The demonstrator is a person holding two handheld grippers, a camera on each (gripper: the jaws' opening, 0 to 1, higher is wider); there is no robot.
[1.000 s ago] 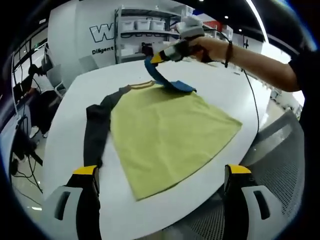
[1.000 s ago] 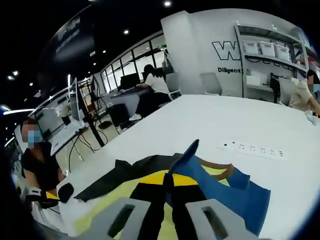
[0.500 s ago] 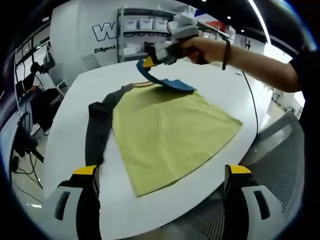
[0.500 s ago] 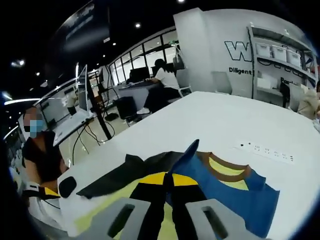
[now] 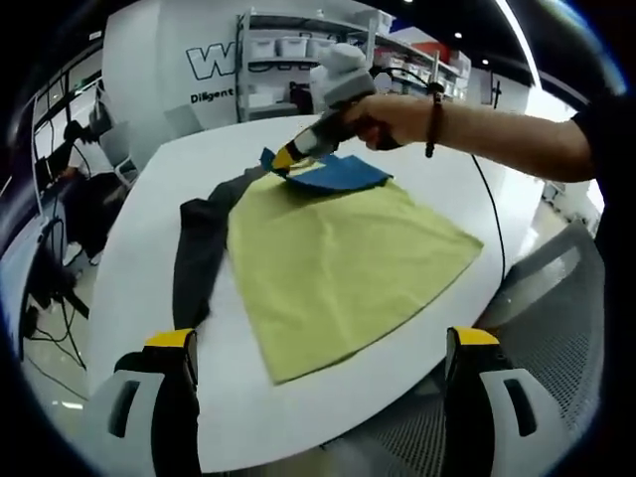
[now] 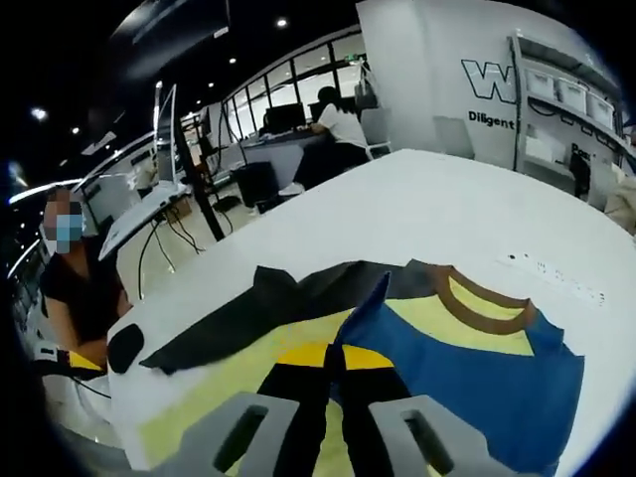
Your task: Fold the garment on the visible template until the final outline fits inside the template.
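Right tongs (image 5: 285, 159), clamped on the blue sleeve (image 5: 338, 174), had dropped from mid-air to the yellow garment (image 5: 338, 263) at centre frame on the white desk (image 5: 149, 199), carrying the fold inward, while the left tongs (image 5: 316, 343) hung apart at bottom frame.
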